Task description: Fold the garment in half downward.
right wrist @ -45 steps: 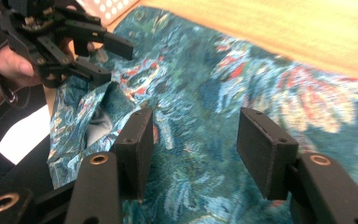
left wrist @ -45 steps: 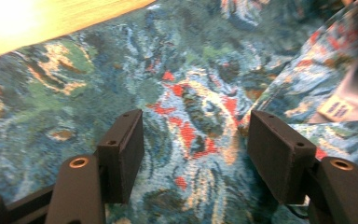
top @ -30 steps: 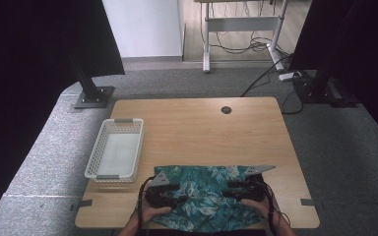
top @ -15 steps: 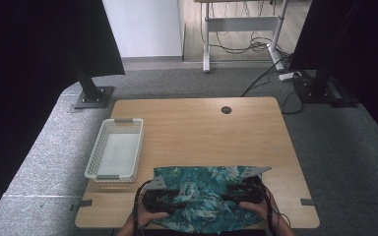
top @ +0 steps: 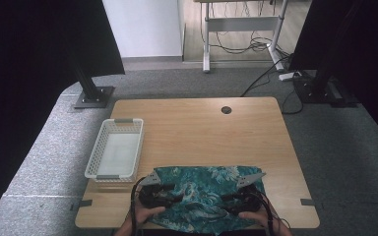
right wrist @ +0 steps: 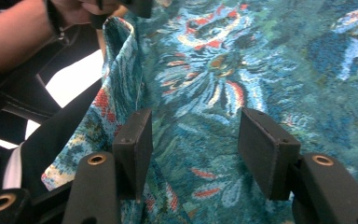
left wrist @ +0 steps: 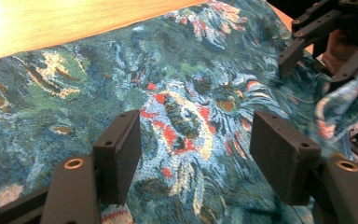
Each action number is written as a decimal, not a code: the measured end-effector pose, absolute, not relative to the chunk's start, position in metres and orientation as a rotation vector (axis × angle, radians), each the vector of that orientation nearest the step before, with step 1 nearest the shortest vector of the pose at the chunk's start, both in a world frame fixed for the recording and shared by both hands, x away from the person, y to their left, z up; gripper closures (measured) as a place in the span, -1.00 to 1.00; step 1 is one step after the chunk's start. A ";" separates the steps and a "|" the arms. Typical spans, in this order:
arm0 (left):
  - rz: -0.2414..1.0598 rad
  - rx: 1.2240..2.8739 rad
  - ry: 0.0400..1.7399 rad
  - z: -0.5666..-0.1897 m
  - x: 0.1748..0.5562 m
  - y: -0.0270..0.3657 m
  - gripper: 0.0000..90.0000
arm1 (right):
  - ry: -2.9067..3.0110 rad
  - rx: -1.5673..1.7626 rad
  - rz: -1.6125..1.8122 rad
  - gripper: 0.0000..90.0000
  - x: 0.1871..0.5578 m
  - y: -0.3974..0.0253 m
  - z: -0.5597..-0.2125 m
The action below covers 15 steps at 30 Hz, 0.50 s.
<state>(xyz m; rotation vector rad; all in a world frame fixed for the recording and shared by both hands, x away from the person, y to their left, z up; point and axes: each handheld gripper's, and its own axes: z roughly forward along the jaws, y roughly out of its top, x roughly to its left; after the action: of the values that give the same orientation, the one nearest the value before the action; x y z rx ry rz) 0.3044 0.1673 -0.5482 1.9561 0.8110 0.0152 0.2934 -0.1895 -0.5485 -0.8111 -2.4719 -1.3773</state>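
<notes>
Teal floral cloth (top: 204, 194) spread on table (top: 202, 132) near edge | both hand-held grippers (left wrist: 193, 154) (right wrist: 193, 140) over it, jaws apart, gripping nothing | folding seemingly not begun | basket (top: 114, 152) empty

Both grippers rest on the patterned cloth (top: 204, 196) (near edge).

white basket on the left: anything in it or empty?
Empty. The white perforated plastic basket shows a bare floor; the teal floral patterned cloth lies beside it on the table.
</notes>
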 end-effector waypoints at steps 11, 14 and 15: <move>0.015 1.986 0.786 -0.550 0.297 0.160 -0.26 | -2.459 -0.790 -1.392 -0.01 0.289 -0.191 -0.548; 0.020 1.999 0.766 -0.549 0.292 0.158 -0.26 | -2.455 -0.801 -1.402 -0.01 0.287 -0.194 -0.548; 0.023 2.004 0.757 -0.549 0.290 0.157 -0.27 | -2.453 -0.806 -1.407 -0.02 0.286 -0.196 -0.548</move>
<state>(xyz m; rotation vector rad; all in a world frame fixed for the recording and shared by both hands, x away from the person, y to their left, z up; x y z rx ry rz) 0.2896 0.1571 -0.5487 2.0041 0.7571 0.0234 0.2859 -0.1958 -0.5482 -0.8056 -2.4529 -1.4068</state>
